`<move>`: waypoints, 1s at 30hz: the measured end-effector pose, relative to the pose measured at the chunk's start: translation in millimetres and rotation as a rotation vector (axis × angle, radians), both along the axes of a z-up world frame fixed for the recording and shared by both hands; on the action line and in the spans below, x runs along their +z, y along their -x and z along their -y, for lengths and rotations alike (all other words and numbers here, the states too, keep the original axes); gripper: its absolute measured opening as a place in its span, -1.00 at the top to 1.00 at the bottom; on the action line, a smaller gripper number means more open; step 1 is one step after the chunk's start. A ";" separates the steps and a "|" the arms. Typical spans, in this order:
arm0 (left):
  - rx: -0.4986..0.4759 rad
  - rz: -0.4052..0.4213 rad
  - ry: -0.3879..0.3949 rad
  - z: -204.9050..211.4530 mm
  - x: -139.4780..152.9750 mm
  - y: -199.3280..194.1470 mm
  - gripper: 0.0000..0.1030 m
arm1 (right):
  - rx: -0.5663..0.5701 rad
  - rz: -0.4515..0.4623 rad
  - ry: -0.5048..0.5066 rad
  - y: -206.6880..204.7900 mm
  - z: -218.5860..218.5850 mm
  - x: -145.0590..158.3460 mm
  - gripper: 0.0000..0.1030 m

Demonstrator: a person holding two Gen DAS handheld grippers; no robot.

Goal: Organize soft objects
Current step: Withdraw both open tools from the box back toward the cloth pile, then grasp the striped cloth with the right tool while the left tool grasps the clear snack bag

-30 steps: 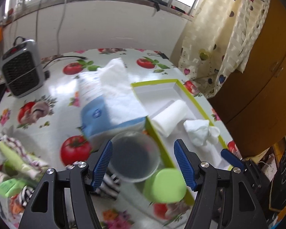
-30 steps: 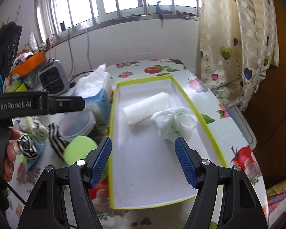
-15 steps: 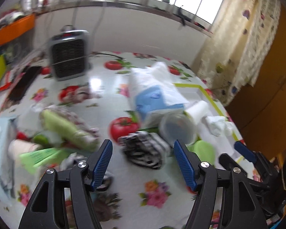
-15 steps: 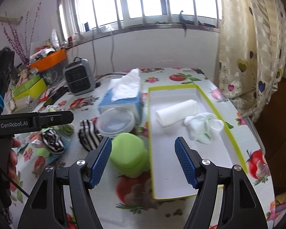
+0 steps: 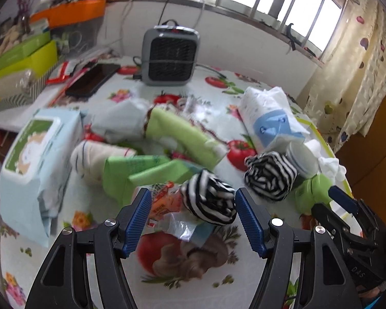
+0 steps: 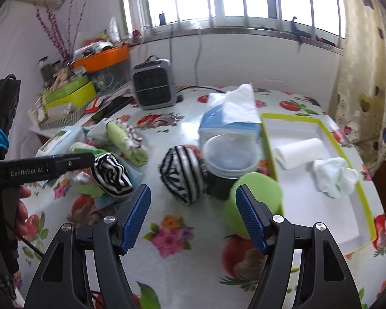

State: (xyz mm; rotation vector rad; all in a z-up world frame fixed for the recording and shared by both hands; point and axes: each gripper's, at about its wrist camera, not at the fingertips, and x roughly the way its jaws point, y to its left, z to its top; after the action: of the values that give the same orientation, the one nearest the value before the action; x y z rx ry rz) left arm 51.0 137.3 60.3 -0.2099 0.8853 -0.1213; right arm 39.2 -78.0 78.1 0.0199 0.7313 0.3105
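Two striped rolls [image 6: 184,173] [image 6: 112,175] (one tray [image 6: 319,122])

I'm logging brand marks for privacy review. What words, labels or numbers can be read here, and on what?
"GenRobot.AI": on the side of the left gripper, in the right wrist view.
"DAS": on the right gripper's black body, in the left wrist view; possibly part of a longer mark.
Wipes pack, tissue pack, green pouch: print too blurred to read.

A striped roll [image 5: 209,200] lies between the left gripper [image 5: 193,213] jaws, atop wrappers; a second roll [image 5: 270,176] sits right, a heater [image 5: 170,55] far ahead.
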 end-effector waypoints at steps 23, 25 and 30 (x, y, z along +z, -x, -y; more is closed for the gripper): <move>0.131 -0.043 0.091 -66.4 -23.7 31.7 -0.31 | 0.352 -0.080 -0.011 -23.9 -100.7 -37.2 -0.34; 0.130 -0.044 0.095 -67.8 -24.4 32.0 -0.31 | 0.347 -0.095 -0.009 -28.4 -101.8 -39.6 -0.34; 0.119 -0.041 0.109 -67.1 -24.8 31.2 -0.31 | 0.360 -0.118 -0.013 -29.5 -102.9 -43.0 -0.34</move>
State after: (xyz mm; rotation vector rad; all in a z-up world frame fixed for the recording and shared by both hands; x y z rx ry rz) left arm 19.8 204.4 35.5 -0.3672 0.9053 -0.0542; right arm 68.7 24.8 35.2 -0.0828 0.8501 0.6620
